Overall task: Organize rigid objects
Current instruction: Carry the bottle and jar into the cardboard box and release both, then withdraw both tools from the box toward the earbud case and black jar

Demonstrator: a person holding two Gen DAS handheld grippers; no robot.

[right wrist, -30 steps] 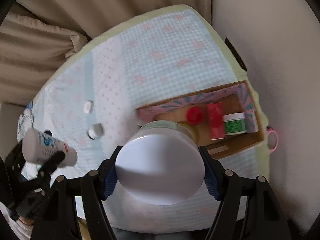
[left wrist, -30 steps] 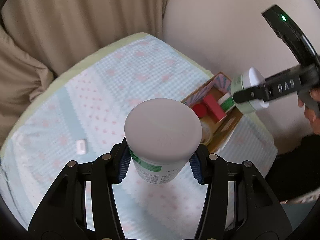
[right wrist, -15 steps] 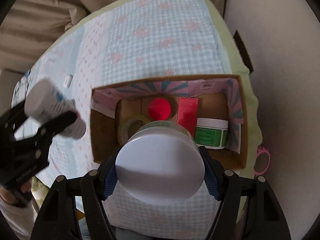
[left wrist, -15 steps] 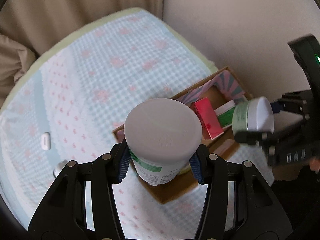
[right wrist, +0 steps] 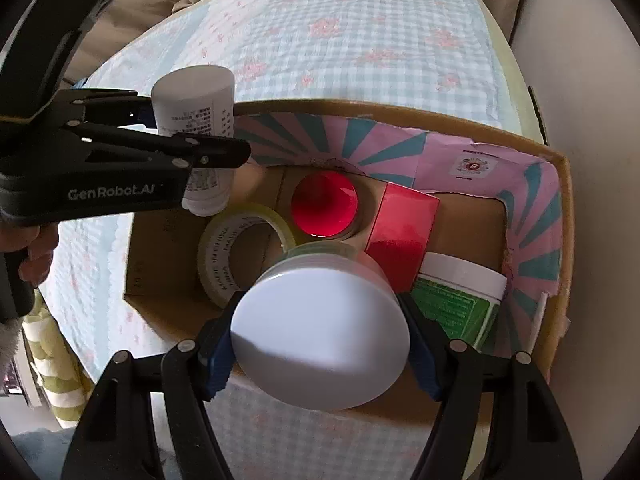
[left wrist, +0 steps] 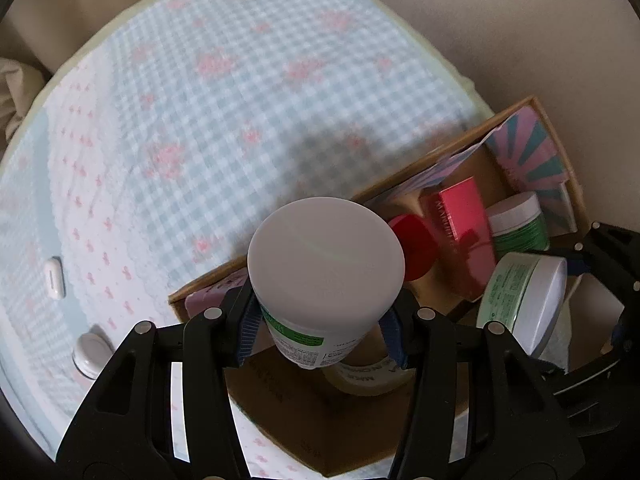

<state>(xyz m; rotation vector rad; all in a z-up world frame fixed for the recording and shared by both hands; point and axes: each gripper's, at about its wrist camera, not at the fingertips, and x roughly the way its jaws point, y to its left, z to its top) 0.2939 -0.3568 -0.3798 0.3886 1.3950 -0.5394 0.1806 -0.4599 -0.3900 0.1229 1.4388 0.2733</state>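
My left gripper (left wrist: 322, 330) is shut on a white bottle (left wrist: 324, 272) with a green label and holds it over the left end of the cardboard box (left wrist: 280, 404). That bottle (right wrist: 196, 128) and the left gripper (right wrist: 236, 148) also show in the right wrist view. My right gripper (right wrist: 320, 354) is shut on a white-lidded green jar (right wrist: 320, 332) over the box's near side (right wrist: 360, 428). The same jar (left wrist: 524, 304) shows in the left wrist view. The box holds a tape roll (right wrist: 224, 248), a red-lidded jar (right wrist: 324, 204), a red box (right wrist: 400, 236) and a green jar (right wrist: 460, 296).
The box sits at the right edge of a checked, pink-flowered cloth (left wrist: 224, 92) beside a pale wall (right wrist: 580, 80). A small white flat item (left wrist: 54, 278) and a small white cap (left wrist: 90, 352) lie on the cloth left of the box.
Both grippers have moved in over the box with their containers still held. The box now fills much more of both views.
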